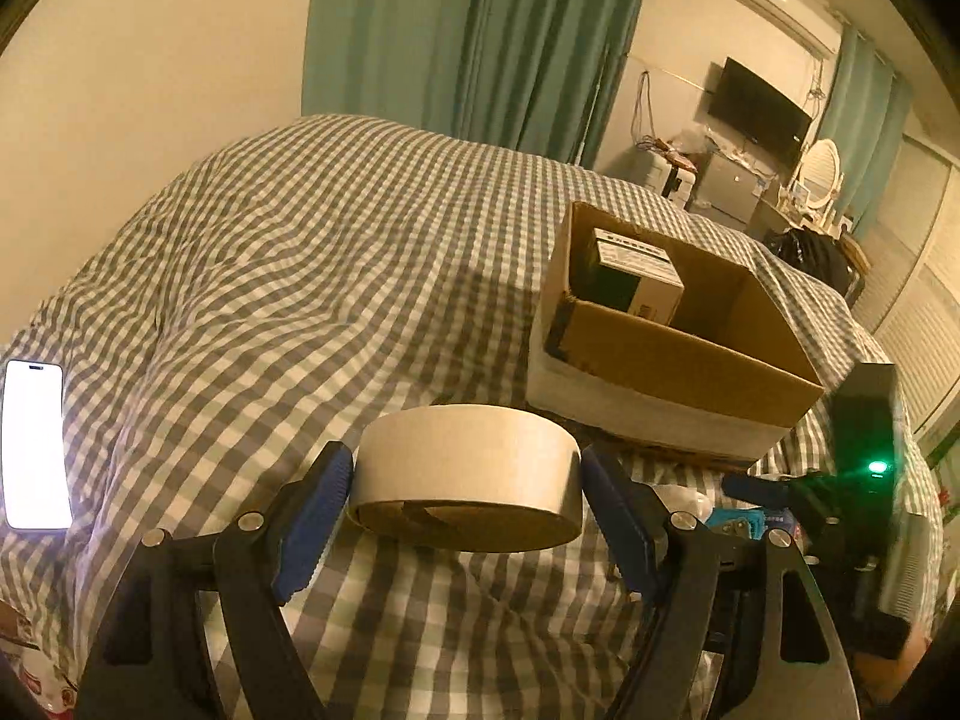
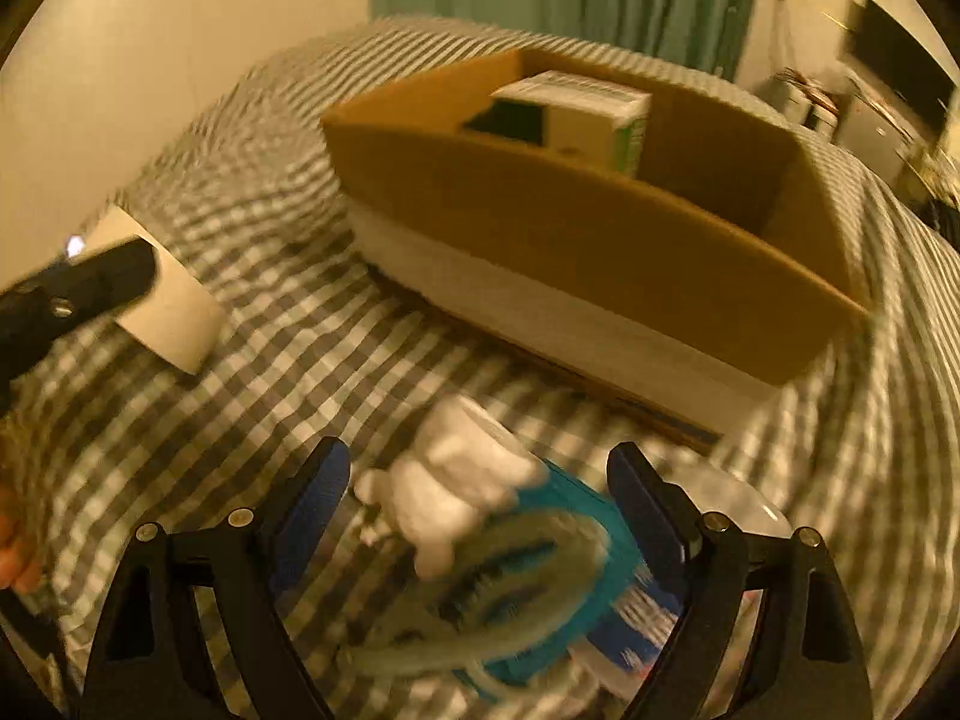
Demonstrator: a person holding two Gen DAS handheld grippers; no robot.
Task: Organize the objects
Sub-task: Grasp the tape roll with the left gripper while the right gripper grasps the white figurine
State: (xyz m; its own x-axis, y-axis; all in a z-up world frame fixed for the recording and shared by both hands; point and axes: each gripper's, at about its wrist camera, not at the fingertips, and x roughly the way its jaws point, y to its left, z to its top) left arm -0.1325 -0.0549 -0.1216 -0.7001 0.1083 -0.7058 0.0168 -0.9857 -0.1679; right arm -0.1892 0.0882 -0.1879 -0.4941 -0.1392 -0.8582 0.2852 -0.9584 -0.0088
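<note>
Cardboard box: brown, open on top, sits on the bed. It is the landmark for all places below.
Bed cover: grey and white checks, under the box and all around it.
Small carton: white and dark, stands inside the box, at its far left corner.
Tape roll: pale and wide, in front of the box and to its left. It looks lifted off the bed cover.
Left gripper: its 2 blue pads sit on both sides of the tape roll and hold it.
Right gripper: its jaws are wide apart, in front of the box, low over a small pile. The picture is blurry, and the pads do not look like they press on anything.
White thing: lumpy and soft-looking, in the pile in front of the box. I cannot tell what it is.
Teal pack: in the same pile, under the white thing.
Phone: its screen glows white, far to the left of the box, on the bed cover.
Curtain: green, behind the box, past the bed.
</note>
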